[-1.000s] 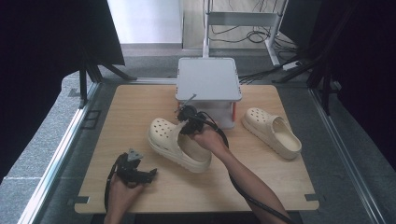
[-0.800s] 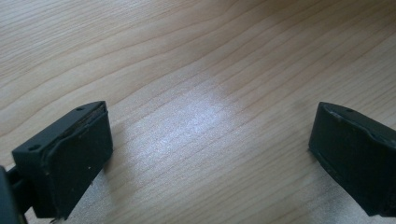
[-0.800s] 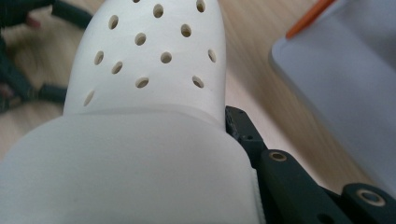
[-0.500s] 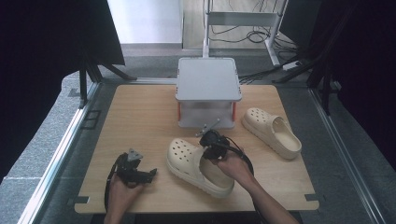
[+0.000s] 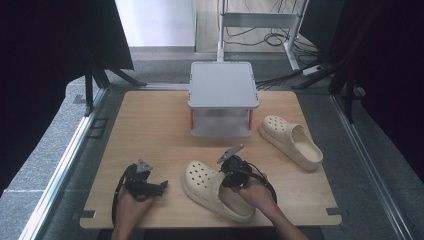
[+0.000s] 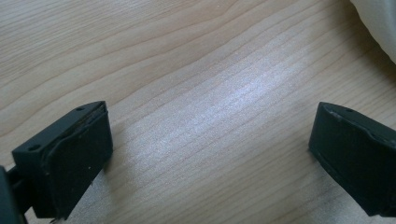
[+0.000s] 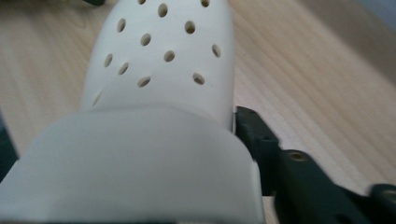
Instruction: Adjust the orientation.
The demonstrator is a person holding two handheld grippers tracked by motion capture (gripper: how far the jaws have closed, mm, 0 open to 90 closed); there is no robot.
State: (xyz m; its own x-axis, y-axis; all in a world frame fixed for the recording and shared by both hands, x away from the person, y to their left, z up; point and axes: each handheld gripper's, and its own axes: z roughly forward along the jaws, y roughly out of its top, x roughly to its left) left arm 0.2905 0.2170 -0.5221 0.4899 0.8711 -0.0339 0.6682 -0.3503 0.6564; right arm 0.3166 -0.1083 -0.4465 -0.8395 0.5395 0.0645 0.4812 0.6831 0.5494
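Lower centre of frame: right gripper [image 5: 231, 172] pinches cream clog [image 5: 212, 189] at its collar | looks light, springy foam, rim grips best | left gripper [image 5: 159, 186] spread, idle.

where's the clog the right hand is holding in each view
High view: the held clog lies at the table's near edge, centre, with the right tool at its side.
Left gripper view: a pale curved edge in the top right corner, probably this clog.
Right gripper view: the clog takes up the middle and left, holed toe pointing up, between the jaws.
Shared landmark: the wooden table, whose grain runs under the clog.
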